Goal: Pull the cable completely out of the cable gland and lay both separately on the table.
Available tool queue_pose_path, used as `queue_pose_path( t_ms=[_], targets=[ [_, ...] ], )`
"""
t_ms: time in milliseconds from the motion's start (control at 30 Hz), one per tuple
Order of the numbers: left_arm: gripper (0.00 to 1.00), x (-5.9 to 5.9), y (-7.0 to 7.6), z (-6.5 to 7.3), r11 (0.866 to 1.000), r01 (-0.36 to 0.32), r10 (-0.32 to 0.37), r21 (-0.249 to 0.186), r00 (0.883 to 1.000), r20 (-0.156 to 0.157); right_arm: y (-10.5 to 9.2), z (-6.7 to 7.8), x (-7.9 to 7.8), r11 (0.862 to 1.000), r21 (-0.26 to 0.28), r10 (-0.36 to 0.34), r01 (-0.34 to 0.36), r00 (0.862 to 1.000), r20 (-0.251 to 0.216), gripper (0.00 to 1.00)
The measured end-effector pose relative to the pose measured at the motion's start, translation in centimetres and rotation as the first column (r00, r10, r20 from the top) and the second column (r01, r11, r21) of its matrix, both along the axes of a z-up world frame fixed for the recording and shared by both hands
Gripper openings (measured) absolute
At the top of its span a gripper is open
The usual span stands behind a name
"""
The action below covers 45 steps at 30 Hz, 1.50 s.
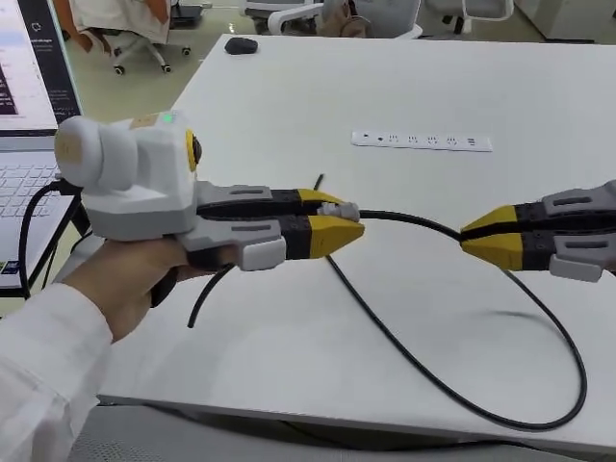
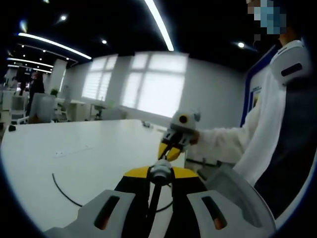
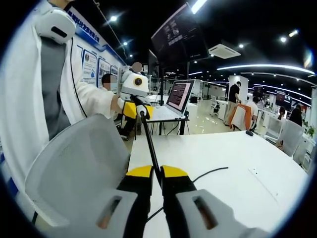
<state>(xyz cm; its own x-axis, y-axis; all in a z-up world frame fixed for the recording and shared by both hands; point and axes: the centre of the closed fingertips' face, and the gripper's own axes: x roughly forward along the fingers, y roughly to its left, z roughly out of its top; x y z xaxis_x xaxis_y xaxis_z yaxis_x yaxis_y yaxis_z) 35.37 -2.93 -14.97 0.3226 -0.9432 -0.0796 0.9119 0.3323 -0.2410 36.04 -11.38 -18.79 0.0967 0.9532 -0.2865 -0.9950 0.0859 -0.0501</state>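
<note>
My left gripper (image 1: 356, 219) is held above the white table (image 1: 289, 106), shut on a small grey cable gland (image 1: 339, 209). A black cable (image 1: 414, 223) runs out of the gland to the right, straight into my right gripper (image 1: 464, 238), which is shut on it. Beyond that grip the cable sags in a wide loop over the table's near edge and ends by the left hand. In the left gripper view the gland (image 2: 161, 171) sits between the yellow jaw tips. In the right gripper view the cable (image 3: 148, 136) leads from my shut jaws up to the left gripper (image 3: 139, 113).
A white power strip (image 1: 422, 141) lies mid-table behind the grippers. A black mouse (image 1: 241, 45) rests at the far edge. A laptop (image 1: 19, 183) stands on a stand to the left of the table. Office chairs stand beyond the far edge.
</note>
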Motion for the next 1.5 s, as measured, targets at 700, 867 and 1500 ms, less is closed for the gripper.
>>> queue_pose_path(
  t_ms=[700, 867, 1500],
  targets=[
    [0.17, -0.1, -0.7, -0.1, 1.0, 0.015, -0.015, 0.007, 1.0, -0.016, 1.2, 1.9, 0.2, 1.0, 0.017, -0.001, 0.0, 0.997, 0.082, 0.17],
    [0.17, -0.4, -1.4, 0.0, 0.999, 0.035, -0.035, 0.007, 0.999, -0.016, 3.3, 3.3, -1.0, 0.996, 0.025, 0.083, -0.087, 0.99, 0.117, 0.17],
    [0.17, -1.2, -2.3, 0.1, 0.997, 0.078, -0.078, 0.003, 0.997, -0.014, 6.9, 4.3, -2.8, 0.971, 0.034, 0.232, -0.239, 0.963, 0.134, 0.06]
  ],
)
